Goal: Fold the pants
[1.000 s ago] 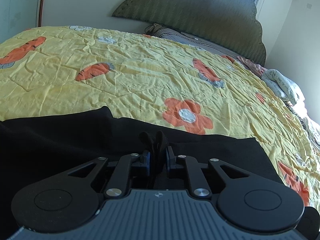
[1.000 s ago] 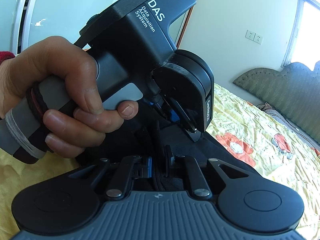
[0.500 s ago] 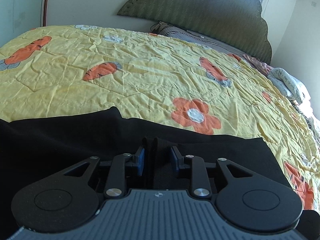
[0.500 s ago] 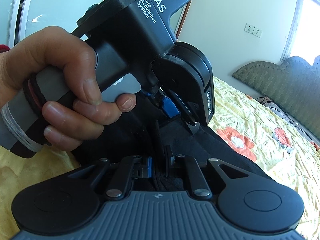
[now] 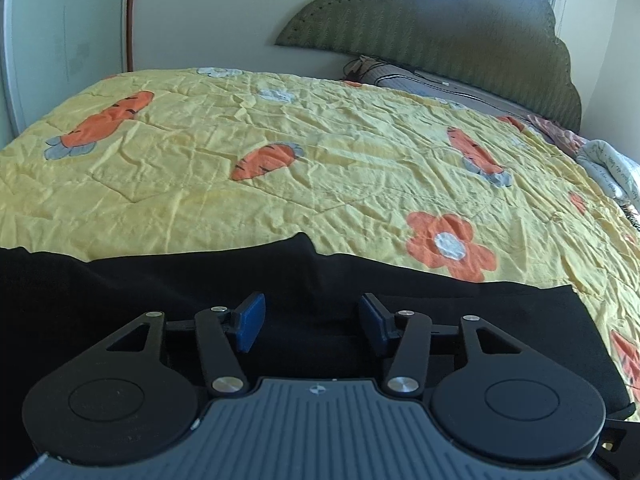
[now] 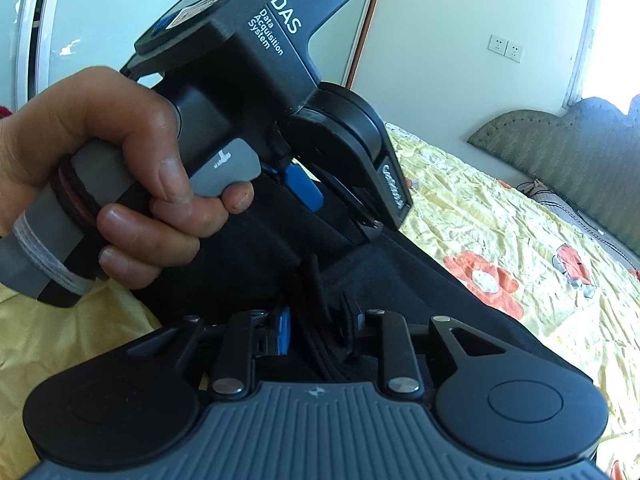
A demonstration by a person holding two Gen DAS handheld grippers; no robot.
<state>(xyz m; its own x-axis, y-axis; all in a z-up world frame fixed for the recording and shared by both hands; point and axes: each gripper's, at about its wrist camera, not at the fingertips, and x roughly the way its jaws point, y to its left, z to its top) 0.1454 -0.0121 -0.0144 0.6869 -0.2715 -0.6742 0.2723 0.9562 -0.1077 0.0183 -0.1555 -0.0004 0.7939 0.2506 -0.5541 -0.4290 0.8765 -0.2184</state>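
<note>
The black pants (image 5: 168, 284) lie on the yellow quilt, filling the near part of the left wrist view. My left gripper (image 5: 312, 316) is open just above them, its blue pads apart, nothing between them. In the right wrist view the left gripper's body (image 6: 256, 92) shows in a hand, tilted down over the pants (image 6: 420, 276). My right gripper (image 6: 318, 322) has its jaws close together with a ridge of black fabric standing between them, though a small gap remains on each side.
The bed's yellow quilt (image 5: 320, 152) with carrot and flower prints spreads ahead. A green headboard (image 5: 440, 32) and pillows (image 5: 416, 76) are at the far end. Bundled bedding (image 5: 608, 172) lies at the right edge. A wall with sockets (image 6: 506, 48) is behind.
My left gripper has opened and let go of the pants fabric, and it has lifted slightly. My right gripper's jaws have parted a little around the fabric.
</note>
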